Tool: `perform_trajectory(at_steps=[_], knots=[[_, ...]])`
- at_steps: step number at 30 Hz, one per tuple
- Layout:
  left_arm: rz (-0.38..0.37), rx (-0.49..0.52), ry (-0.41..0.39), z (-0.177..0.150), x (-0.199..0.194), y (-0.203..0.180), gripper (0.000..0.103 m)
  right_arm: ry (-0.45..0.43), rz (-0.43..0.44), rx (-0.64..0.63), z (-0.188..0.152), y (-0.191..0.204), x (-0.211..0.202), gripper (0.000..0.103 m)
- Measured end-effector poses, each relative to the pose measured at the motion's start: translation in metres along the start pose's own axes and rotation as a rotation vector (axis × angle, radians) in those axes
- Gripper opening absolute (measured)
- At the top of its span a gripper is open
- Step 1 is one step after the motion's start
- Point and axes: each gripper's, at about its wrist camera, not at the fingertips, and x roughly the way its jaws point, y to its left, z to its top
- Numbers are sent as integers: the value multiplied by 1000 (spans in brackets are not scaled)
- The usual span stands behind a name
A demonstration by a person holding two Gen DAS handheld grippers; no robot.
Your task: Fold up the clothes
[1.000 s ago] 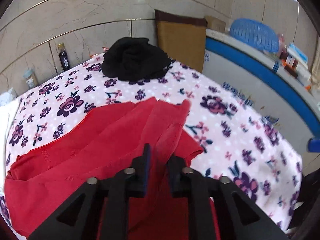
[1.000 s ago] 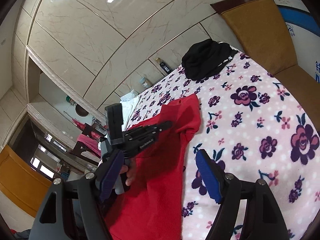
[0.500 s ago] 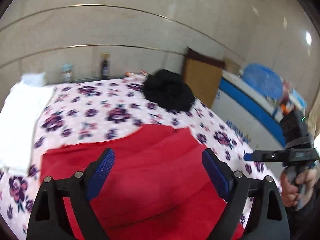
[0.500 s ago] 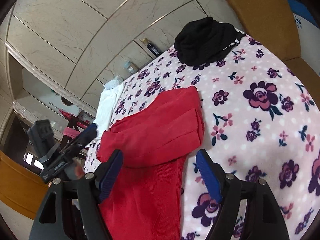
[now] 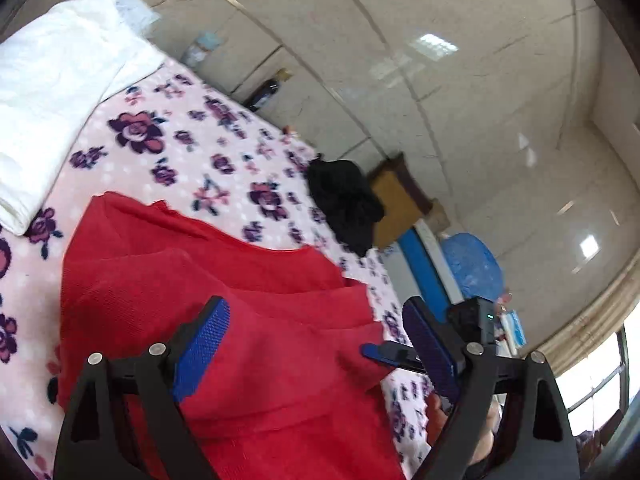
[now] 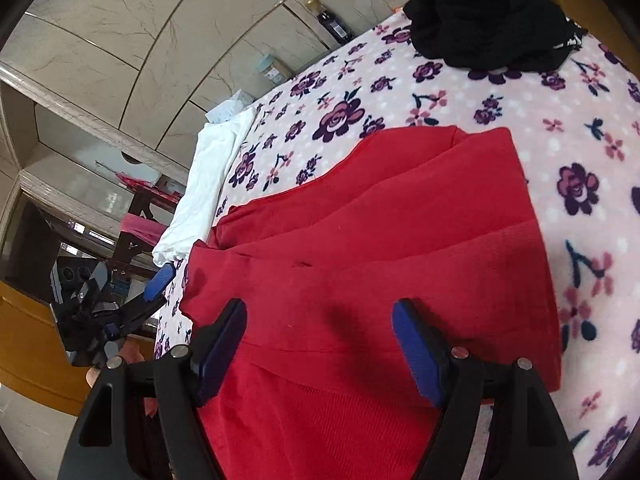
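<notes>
Two hand-held grippers: left hand-held gripper [image 5: 316, 344] and right hand-held gripper [image 6: 320, 344] both spread, grasping nothing — left jaws just opened.
Garment: red knit sweater [image 6: 380, 248], sleeves folded inward, flat on floral-blanket bench [image 6: 580, 128] — likely ready for the next fold.

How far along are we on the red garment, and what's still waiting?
Done: the red garment lies with its sides folded inward on the floral blanket. In hand: nothing; the left gripper, jaws just opened, and the right gripper hover open over it. Left: its final fold, probably, then the crumpled black garment.
</notes>
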Motion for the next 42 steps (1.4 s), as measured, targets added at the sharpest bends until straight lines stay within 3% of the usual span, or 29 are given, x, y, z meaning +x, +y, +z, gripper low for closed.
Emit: perform_trajectory(at_steps=[1, 2, 3, 4, 5, 7, 9, 10, 11, 12, 13, 14, 17, 19, 21, 22, 26, 29, 32, 37, 42], knots=[[77, 2, 27, 1, 7, 11, 82, -6, -52, -2, 2, -4, 3, 75], [154, 3, 54, 1, 13, 23, 57, -22, -133, -3, 4, -11, 2, 63], [195, 11, 65, 1, 16, 32, 43, -33, -177, 16, 8, -22, 1, 52], [177, 0, 65, 1, 13, 41, 25, -35, -171, 53, 11, -35, -1, 38], [136, -31, 66, 2, 9, 51, 21, -34, -138, 90, 14, -47, -3, 33], [42, -126, 77, 5, 1, 68, 21, -23, -68, 128, 17, -62, -6, 32], [8, -166, 74, 5, -10, 69, 28, -14, -41, 126, 18, -64, -8, 32], [4, -153, 54, 4, -19, 61, 47, -13, -29, 120, 17, -61, -11, 34], [1, -141, 34, 2, -29, 54, 76, -11, -17, 114, 17, -57, -14, 38], [-9, -126, 10, -1, -41, 47, 91, -16, 1, 107, 16, -53, -19, 41], [-26, -109, -16, -7, -55, 40, 102, -43, 35, 92, 12, -47, -30, 51], [-37, -81, -16, -13, -66, 32, 103, -79, 62, 68, 5, -40, -43, 65], [-27, 39, 71, -39, -96, 10, 103, -134, 127, -46, -24, -20, -77, 76], [110, 90, 142, -62, -107, 6, 102, -92, 140, -120, -50, -10, -89, 78], [240, 124, 196, -86, -119, 5, 102, -89, 78, -184, -80, -3, -105, 78], [268, 132, 204, -100, -127, 5, 102, -97, 40, -215, -95, 1, -114, 79], [209, 133, 207, -156, -158, 10, 102, -118, -85, -291, -159, 5, -148, 79], [186, 110, 267, -197, -167, 19, 102, -110, -90, -308, -205, 1, -164, 79], [175, 130, 275, -227, -180, 14, 102, -74, -98, -277, -240, -10, -172, 79], [148, 135, 311, -241, -181, 6, 102, -7, -76, -163, -264, -36, -173, 79], [123, 149, 334, -248, -169, -4, 102, 30, -98, -187, -275, -33, -160, 79]])
